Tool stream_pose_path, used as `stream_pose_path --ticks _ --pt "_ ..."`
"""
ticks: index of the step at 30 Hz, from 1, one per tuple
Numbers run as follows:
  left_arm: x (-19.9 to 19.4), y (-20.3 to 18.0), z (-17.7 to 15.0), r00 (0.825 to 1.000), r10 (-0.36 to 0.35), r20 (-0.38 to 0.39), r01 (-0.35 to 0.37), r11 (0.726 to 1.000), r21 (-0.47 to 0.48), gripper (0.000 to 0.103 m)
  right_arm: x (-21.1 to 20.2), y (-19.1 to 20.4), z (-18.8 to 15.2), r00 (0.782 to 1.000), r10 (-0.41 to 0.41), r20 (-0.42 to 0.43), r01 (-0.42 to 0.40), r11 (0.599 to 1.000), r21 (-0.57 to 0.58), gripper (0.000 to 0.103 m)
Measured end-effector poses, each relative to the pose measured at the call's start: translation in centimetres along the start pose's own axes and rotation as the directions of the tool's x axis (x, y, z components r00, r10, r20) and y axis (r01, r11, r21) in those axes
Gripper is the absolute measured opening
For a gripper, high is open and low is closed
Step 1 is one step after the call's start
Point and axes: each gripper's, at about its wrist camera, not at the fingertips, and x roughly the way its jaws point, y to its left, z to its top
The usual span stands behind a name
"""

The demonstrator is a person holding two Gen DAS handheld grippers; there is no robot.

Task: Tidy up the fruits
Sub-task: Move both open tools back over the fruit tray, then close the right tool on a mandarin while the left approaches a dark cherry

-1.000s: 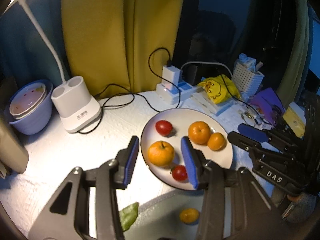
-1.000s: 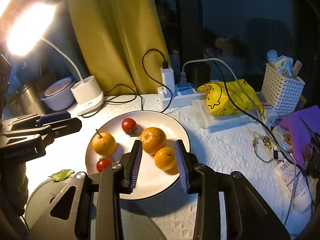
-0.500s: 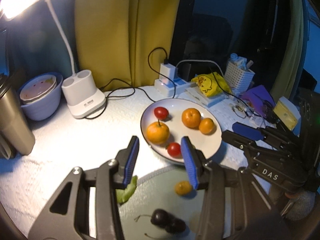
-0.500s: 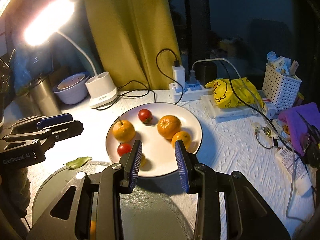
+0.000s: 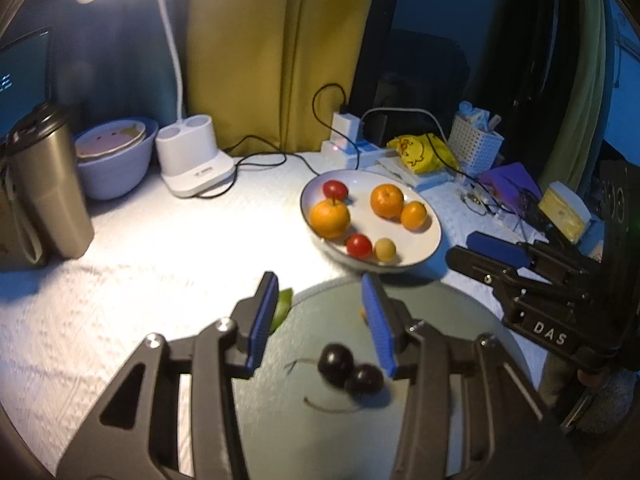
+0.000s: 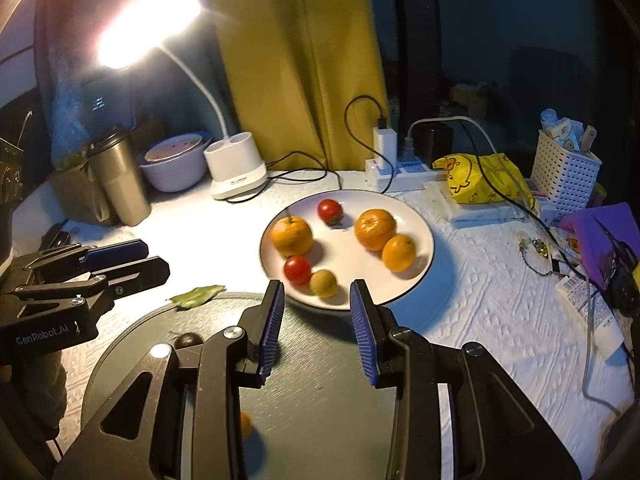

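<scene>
A white plate (image 5: 428,216) (image 6: 424,224) holds three oranges, two red tomatoes and a small yellow fruit (image 5: 385,249) (image 6: 323,283). In front of it lies a dark round tray (image 5: 440,312) (image 6: 320,380). Two dark cherries (image 5: 348,368) lie on the tray; one cherry (image 6: 188,340) shows in the right wrist view. A small orange fruit (image 6: 245,424) lies on the tray behind my right gripper's left finger. My left gripper (image 5: 320,320) is open and empty above the cherries. My right gripper (image 6: 316,320) is open and empty above the tray.
A green leaf (image 5: 282,312) (image 6: 196,294) lies at the tray's left edge. A white lamp base (image 5: 196,160), lilac bowl (image 5: 116,160) and steel tumbler (image 5: 48,184) stand at left. A power strip (image 6: 400,168), yellow bag (image 6: 480,180), white basket (image 6: 564,168) and clutter crowd the right.
Both grippers have pulled back and up from the plate. The tray and cherries have come into view. A small yellow fruit now lies on the plate beside the near tomato.
</scene>
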Motion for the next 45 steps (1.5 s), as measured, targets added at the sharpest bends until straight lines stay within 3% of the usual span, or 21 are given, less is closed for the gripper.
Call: stream_pose_path --ticks 14,18,45 --pt "-1.0 0.5 -3.5 1.0 -0.014 -0.027 0.013 1.0 -0.025 0.045 -0.7 2.9 -2.7 0.999 0.013 -0.046 -0.014 0.999 -0.032 0.037" --pt "-1.0 0.4 -4.2 0.999 -0.018 -0.035 0.017 0.999 -0.029 0.045 -0.8 3.4 -3.6 0.998 0.022 -0.064 -0.024 0.999 -0.039 0.047" --pt "0.4 -1.7 -6.4 0.995 -0.025 -0.096 0.024 1.0 -0.009 0.045 0.6 5.1 -7.2 0.973 0.087 -0.215 -0.103 0.993 -0.061 0.047"
